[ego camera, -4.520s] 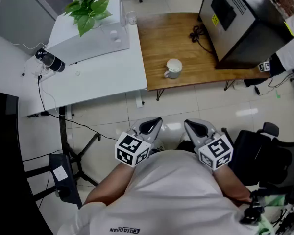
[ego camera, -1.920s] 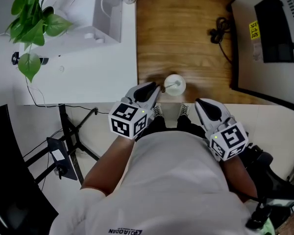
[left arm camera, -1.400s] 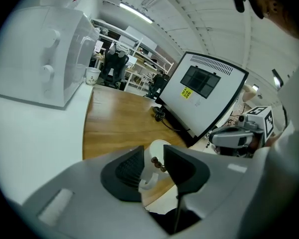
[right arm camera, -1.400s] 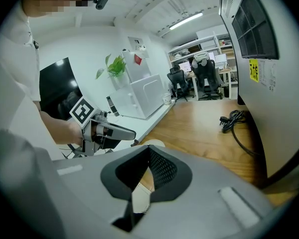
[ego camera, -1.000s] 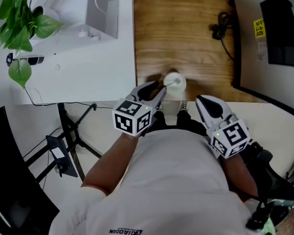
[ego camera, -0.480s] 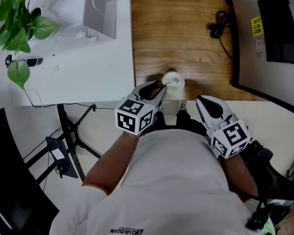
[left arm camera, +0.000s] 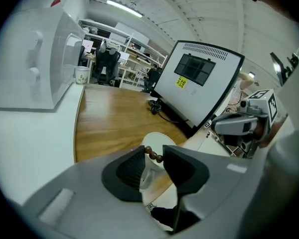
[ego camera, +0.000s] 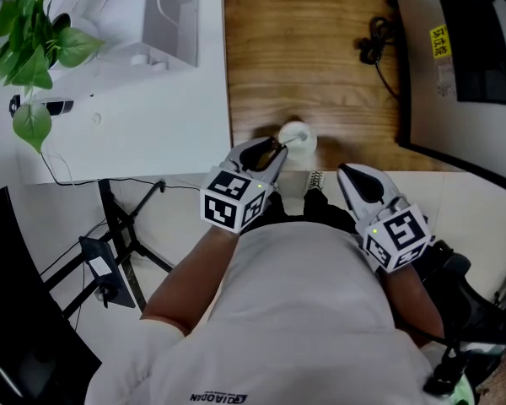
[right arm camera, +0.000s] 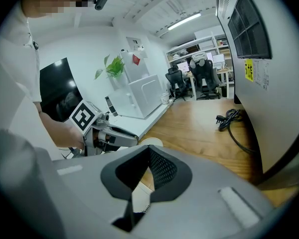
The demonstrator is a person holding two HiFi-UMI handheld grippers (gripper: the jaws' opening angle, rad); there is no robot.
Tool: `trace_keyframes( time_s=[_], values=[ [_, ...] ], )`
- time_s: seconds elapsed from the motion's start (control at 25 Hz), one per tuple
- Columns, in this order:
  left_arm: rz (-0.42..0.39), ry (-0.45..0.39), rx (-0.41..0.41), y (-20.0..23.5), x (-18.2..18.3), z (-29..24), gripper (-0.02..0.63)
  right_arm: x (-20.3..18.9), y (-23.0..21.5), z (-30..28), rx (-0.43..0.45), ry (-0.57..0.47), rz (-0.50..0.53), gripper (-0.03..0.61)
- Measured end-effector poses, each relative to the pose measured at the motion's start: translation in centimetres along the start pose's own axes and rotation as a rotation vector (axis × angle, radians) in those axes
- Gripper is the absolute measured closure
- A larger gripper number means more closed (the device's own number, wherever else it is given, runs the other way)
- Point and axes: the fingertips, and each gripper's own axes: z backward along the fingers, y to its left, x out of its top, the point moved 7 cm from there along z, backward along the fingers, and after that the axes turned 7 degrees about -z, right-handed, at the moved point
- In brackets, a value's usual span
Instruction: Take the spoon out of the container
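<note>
Just changed: the left gripper (ego camera: pixel 273 148) has moved up from in front of the body to the mug (ego camera: pixel 297 133). In the last half second it has barely moved, which reads as settling into a grip.
Left gripper: its jaws are drawn in to a narrow gap. The beaded brown end of the spoon (left arm camera: pixel 153 154) lies across that gap at the tips and seems to touch both. I judge it pinched, though only lightly and far out on the jaws.
Right gripper (ego camera: pixel 346 174): its jaws are pressed together with nothing between them. It has stayed low, off the table edge to the right of the mug, and plays no part so far.
Spoon: it is in the mug, which is the task's container. Only the beaded handle end shows above the rim, and the bowl is hidden inside.
Mug: it is white and stands upright on the wood table (ego camera: pixel 320 57), close to the near edge. Nothing steadies it.
Meaning for the task: the reach is finished and the grasp looks made, but the lift has not begun.
Next move: raise the handle along its own lean until the bowl clears the rim.
Risk: the beads are round and held at the tips, so the handle could roll or slip. A sideways pull could also tip the unheld mug or drag it toward the edge.
</note>
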Motion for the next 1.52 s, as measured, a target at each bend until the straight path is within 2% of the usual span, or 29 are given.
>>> trace_keyframes(
  time_s=[0.28,0.56,0.8,1.0,1.16,1.52],
  values=[
    [-0.030,-0.019,-0.004,-0.36,0.31,0.26,0.499,-0.01,0.15,0.20,-0.004,-0.006,0.004,0.571],
    [-0.076,0.005,-0.014,-0.77,0.01,0.16,0.500,-0.14,0.36,0.35,-0.007,-0.004,0.004,0.571],
    [-0.051,0.003,-0.007,-0.62,-0.34,0.19,0.499,-0.34,0.47,0.41,-0.010,-0.004,0.004,0.571],
    [0.039,-0.003,-0.008,-0.01,-0.61,0.24,0.499,-0.35,0.49,0.40,-0.011,-0.007,0.005,0.571],
    [0.078,-0.012,-0.016,0.18,-0.65,0.35,0.500,-0.30,0.44,0.40,-0.011,-0.007,0.004,0.571],
    [0.045,-0.044,-0.020,-0.42,-0.12,0.68,0.503,-0.45,0.48,0.55,-0.009,-0.005,0.006,0.571]
  ],
)
